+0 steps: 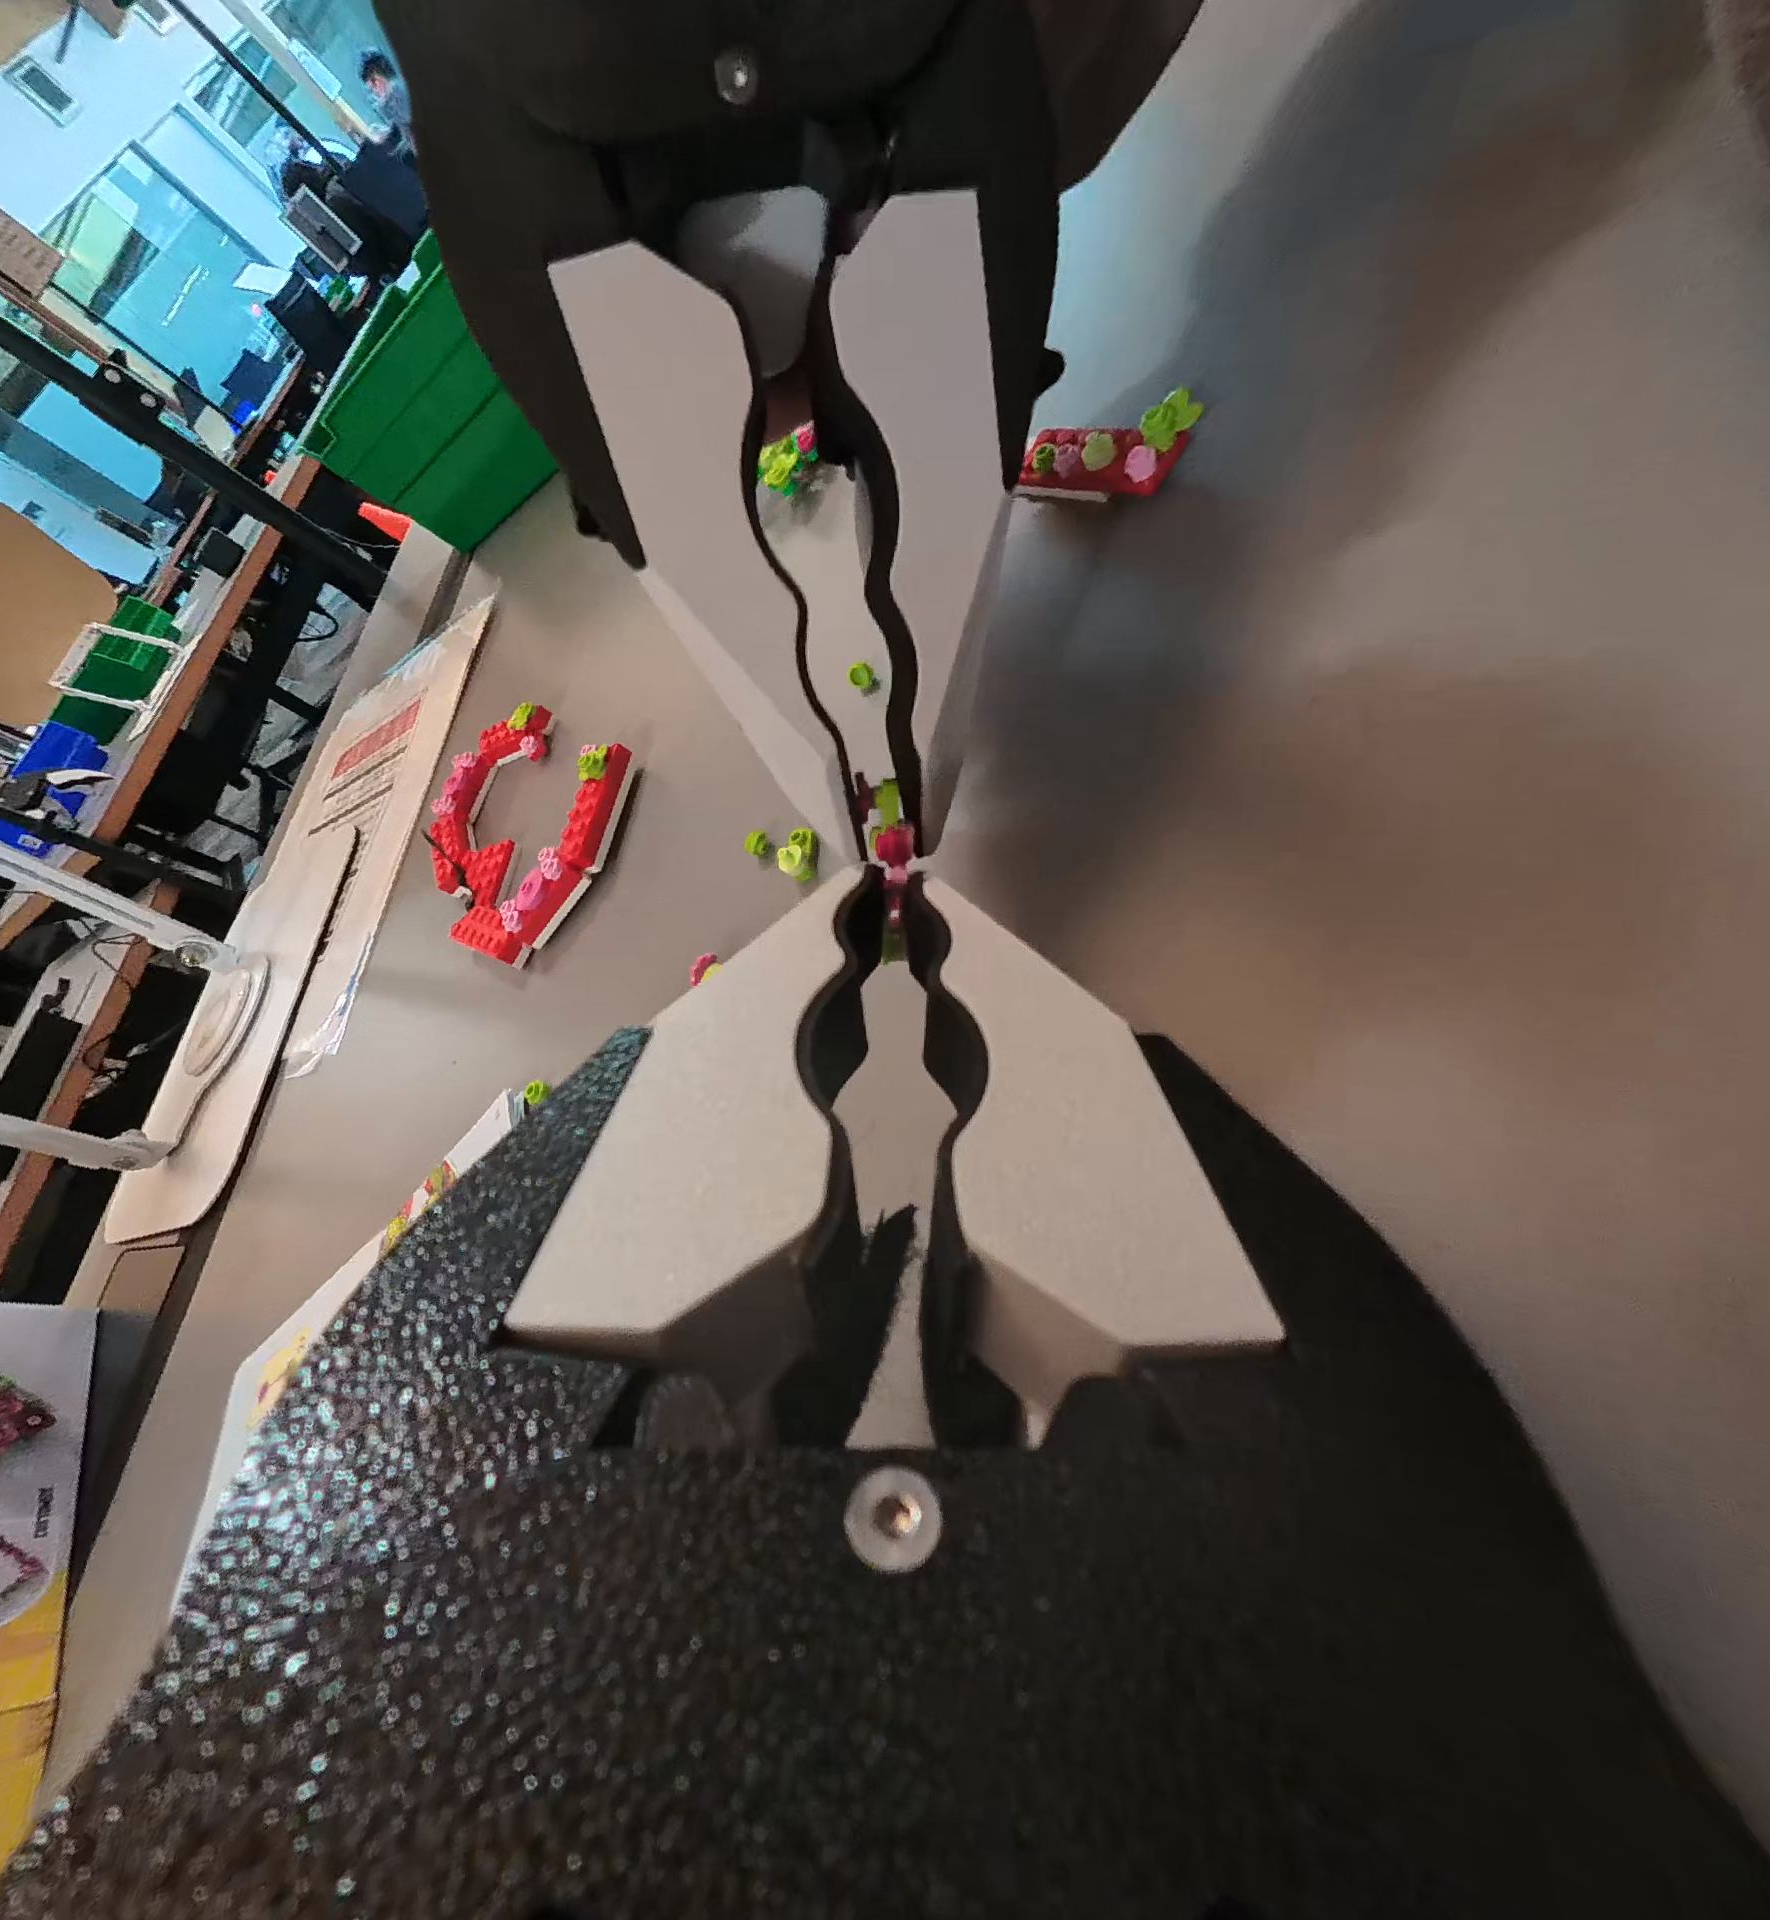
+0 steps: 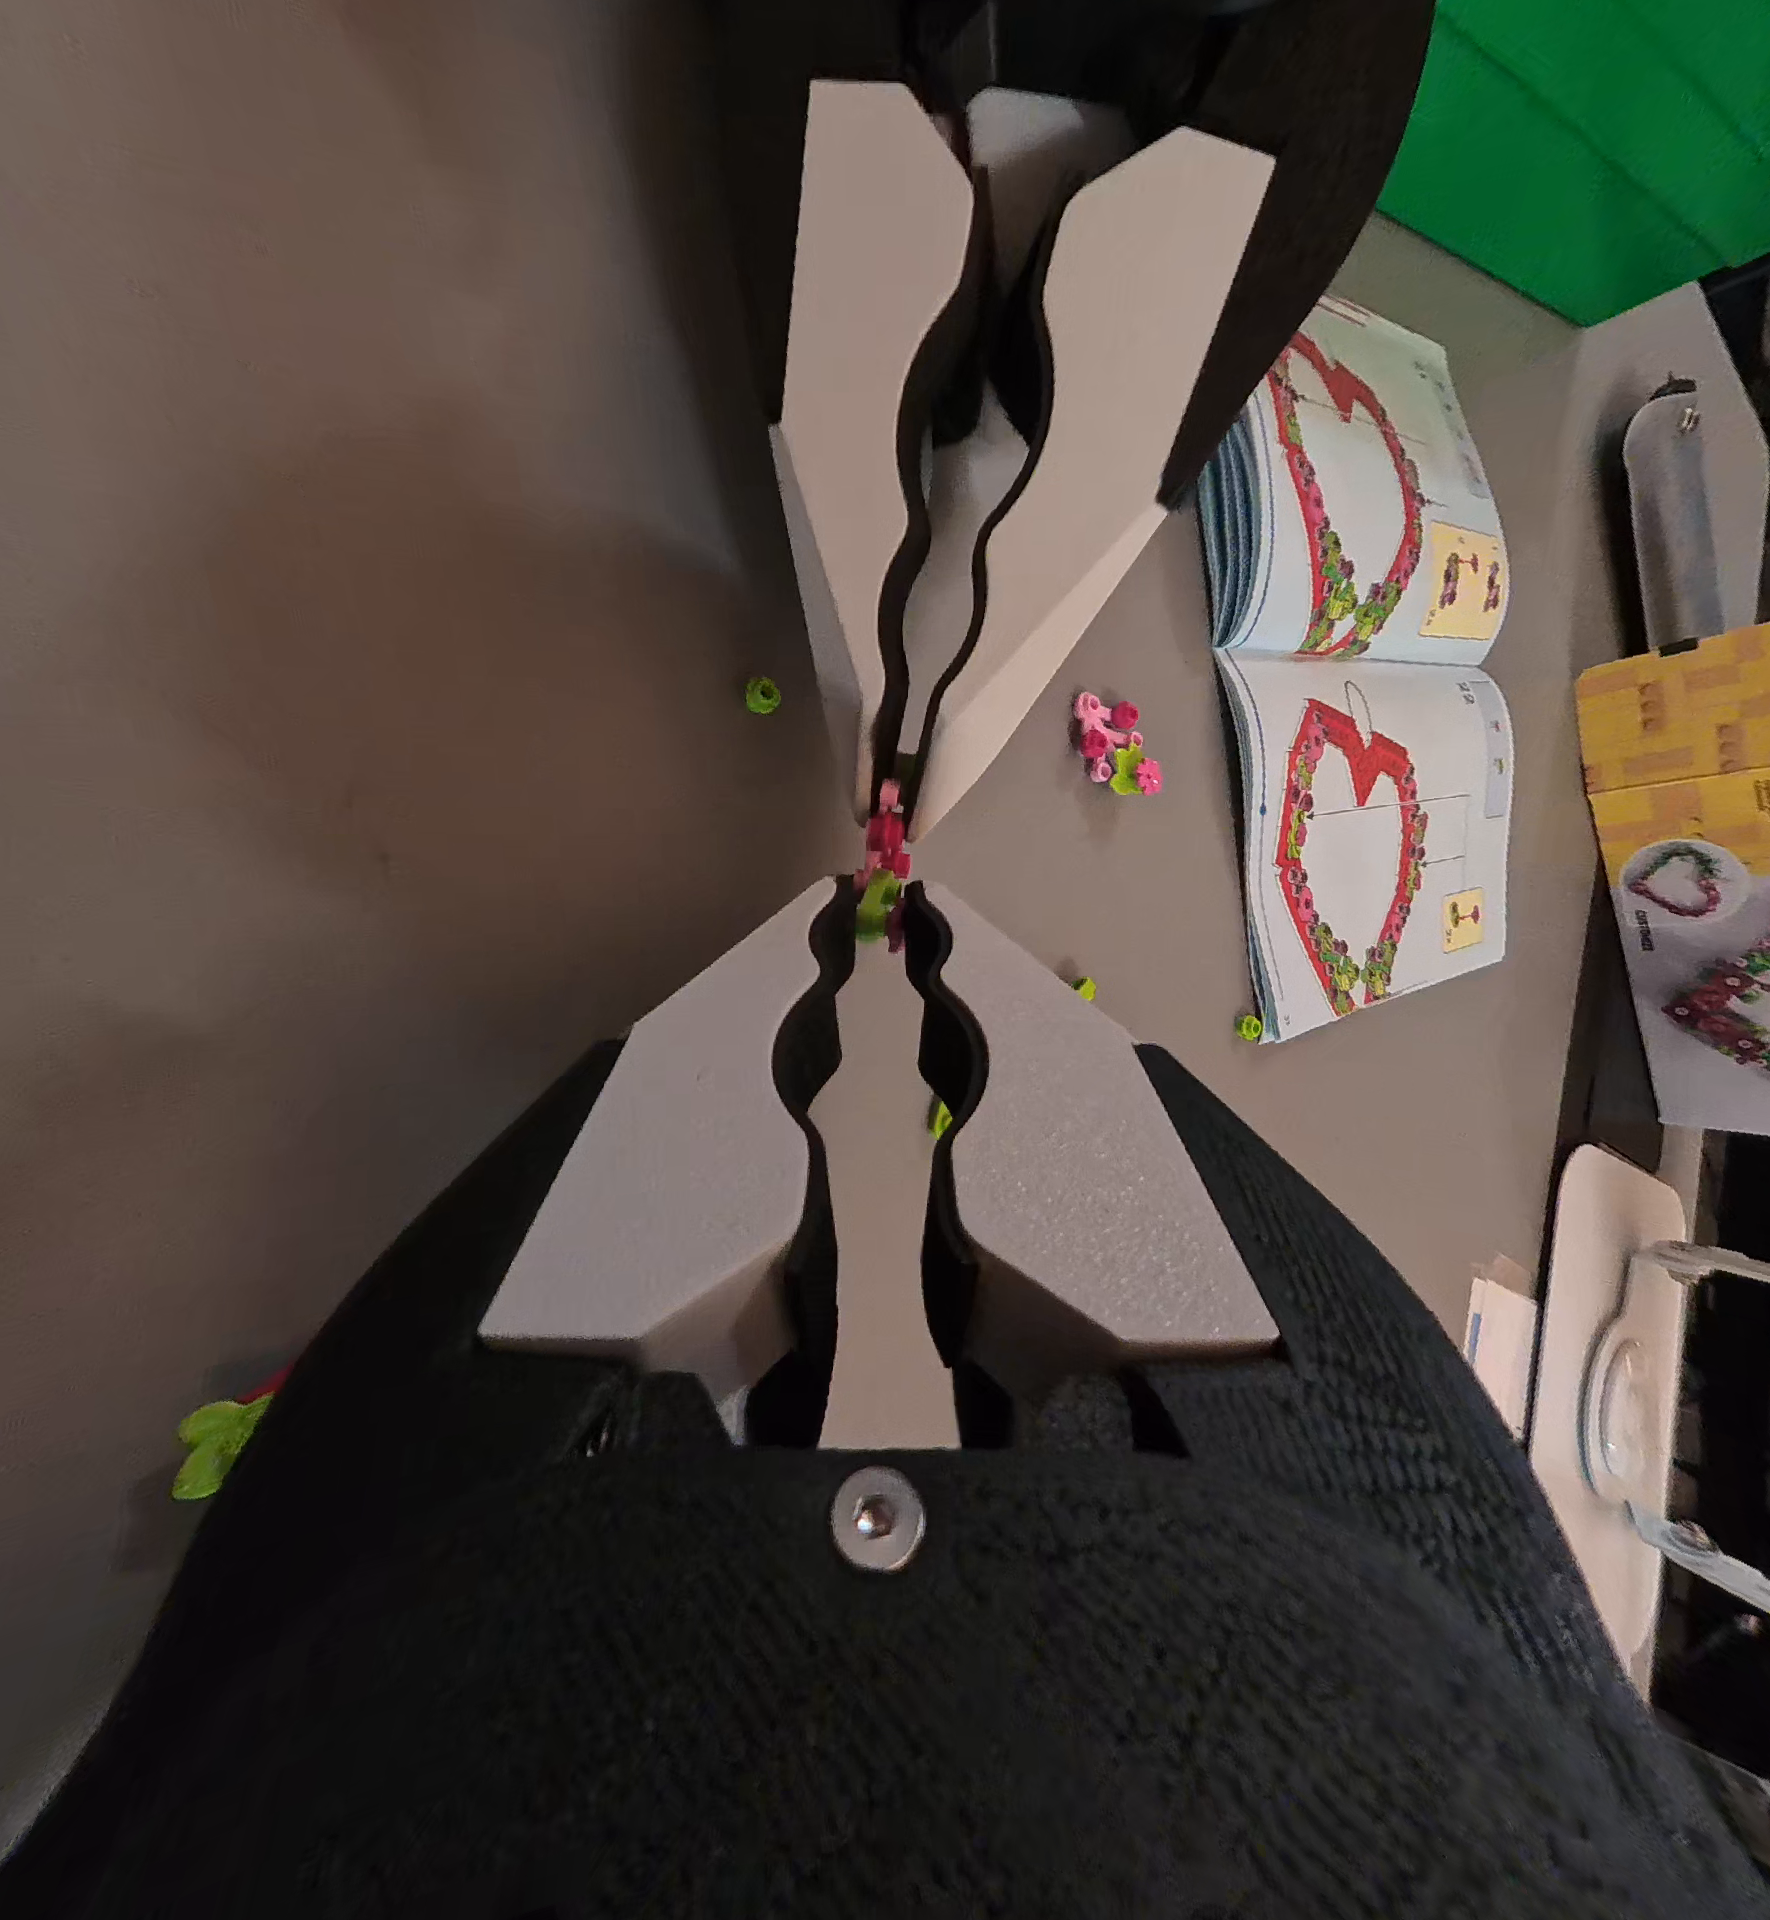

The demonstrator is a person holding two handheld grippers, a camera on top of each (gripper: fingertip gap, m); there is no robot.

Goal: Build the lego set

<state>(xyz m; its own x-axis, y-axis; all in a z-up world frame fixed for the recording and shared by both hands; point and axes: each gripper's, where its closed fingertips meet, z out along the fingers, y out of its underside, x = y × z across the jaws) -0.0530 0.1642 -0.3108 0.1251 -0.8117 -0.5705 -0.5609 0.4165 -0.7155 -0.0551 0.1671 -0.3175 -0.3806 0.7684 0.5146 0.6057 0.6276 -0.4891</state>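
Note:
My two grippers meet tip to tip above the grey table (image 1: 1380, 727). My left gripper (image 1: 891, 891) is shut on a small magenta and pink flower piece (image 1: 897, 847); in the right wrist view it comes down from the top (image 2: 891, 805) with that piece (image 2: 886, 831) at its tips. My right gripper (image 2: 876, 896) is shut on a lime green leaf piece (image 2: 875, 906); in the left wrist view it comes from the top (image 1: 886, 821) with the green piece (image 1: 887, 800). The two pieces touch. A part-built red heart frame (image 1: 528, 831) lies on the table to the left.
A red strip with flowers (image 1: 1109, 462) lies at the far right. Loose green studs (image 1: 798, 852) and a pink flower cluster (image 2: 1115, 743) lie nearby. An open instruction booklet (image 2: 1369, 675), a yellow box (image 2: 1712, 727) and green bins (image 1: 424, 416) stand along the table's side. Less than 4 cm separates the two grippers' tips.

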